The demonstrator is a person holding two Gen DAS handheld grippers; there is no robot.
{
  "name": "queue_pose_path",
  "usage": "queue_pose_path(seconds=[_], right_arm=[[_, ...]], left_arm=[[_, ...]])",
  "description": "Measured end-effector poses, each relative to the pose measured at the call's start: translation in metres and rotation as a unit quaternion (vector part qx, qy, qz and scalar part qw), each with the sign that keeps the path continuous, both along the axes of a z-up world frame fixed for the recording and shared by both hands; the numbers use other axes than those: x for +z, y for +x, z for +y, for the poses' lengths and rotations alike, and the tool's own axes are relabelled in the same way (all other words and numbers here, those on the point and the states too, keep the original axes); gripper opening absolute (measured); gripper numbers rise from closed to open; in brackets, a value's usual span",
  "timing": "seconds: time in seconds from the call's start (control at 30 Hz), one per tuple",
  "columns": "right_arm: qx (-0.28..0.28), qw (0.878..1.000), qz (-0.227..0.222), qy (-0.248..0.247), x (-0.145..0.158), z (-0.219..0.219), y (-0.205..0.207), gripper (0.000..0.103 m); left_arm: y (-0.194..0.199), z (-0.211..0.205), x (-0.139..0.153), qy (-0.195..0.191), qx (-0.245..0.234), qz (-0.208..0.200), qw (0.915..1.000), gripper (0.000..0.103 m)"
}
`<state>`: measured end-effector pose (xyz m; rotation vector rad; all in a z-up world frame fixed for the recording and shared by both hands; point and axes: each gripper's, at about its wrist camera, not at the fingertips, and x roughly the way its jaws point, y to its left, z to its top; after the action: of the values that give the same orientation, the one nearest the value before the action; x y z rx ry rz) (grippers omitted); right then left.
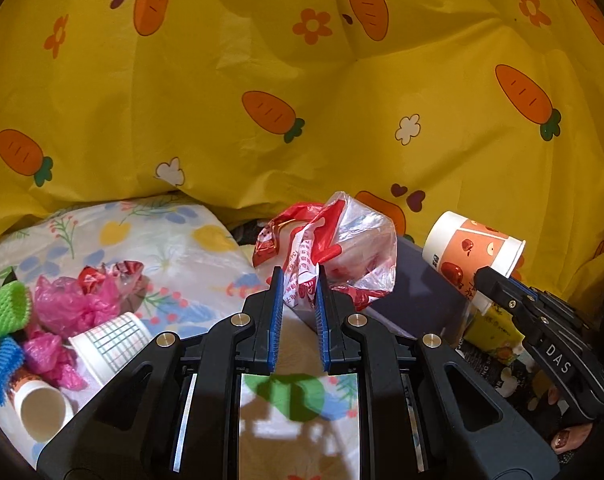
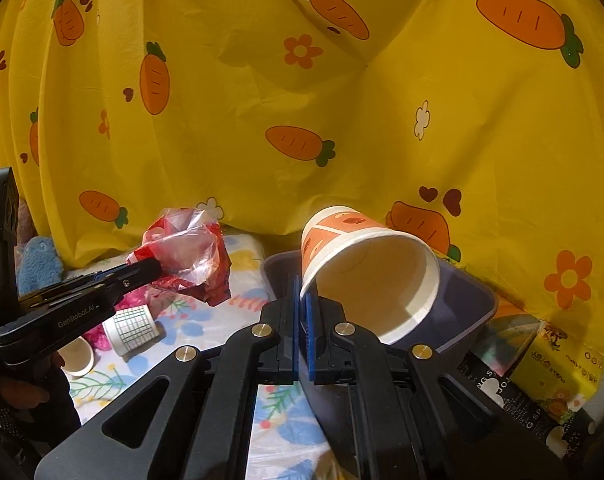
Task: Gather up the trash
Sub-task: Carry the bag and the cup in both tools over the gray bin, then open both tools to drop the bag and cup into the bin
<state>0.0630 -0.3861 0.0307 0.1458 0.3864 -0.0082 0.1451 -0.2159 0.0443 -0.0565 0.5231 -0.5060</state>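
Observation:
My left gripper (image 1: 299, 280) is shut on a crumpled red-and-clear plastic bag (image 1: 342, 248) and holds it up over the floral cloth; the bag also shows in the right wrist view (image 2: 186, 256). My right gripper (image 2: 303, 288) is shut on the rim of an orange apple-print paper cup (image 2: 366, 276), held tilted above a dark purple bin (image 2: 466, 312). The same cup (image 1: 468, 250) and bin (image 1: 426, 292) show in the left wrist view, right of the bag.
On the floral cloth (image 1: 174, 240) at left lie pink plastic bags (image 1: 70, 304), a grid-print paper cup (image 1: 114, 340), another paper cup (image 1: 42, 408), and green (image 1: 4, 312) and blue foam nets. A yellow carton (image 2: 562, 372) and black packet lie right of the bin. A carrot-print yellow curtain (image 1: 302, 100) hangs behind.

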Motion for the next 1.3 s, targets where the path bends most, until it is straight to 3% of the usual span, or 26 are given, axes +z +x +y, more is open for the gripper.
queue_pose_path(seconds=[0.3, 0.67, 1.3], right_arm=[[-0.016, 0.999, 0.048, 0.004, -0.020, -0.020, 0.025, 0.004], [-0.028, 0.996, 0.084, -0.003, -0.034, -0.021, 0.038, 0.004], [-0.047, 0.994, 0.099, -0.021, -0.042, -0.018, 0.043, 0.004]], left_arm=[[0.039, -0.044, -0.019, -0.013, -0.030, 0.042, 0.9986, 0.014], [0.051, -0.076, -0.032, -0.005, -0.052, 0.057, 0.9970, 0.014], [0.056, -0.092, -0.045, 0.013, -0.062, 0.066, 0.9958, 0.015]])
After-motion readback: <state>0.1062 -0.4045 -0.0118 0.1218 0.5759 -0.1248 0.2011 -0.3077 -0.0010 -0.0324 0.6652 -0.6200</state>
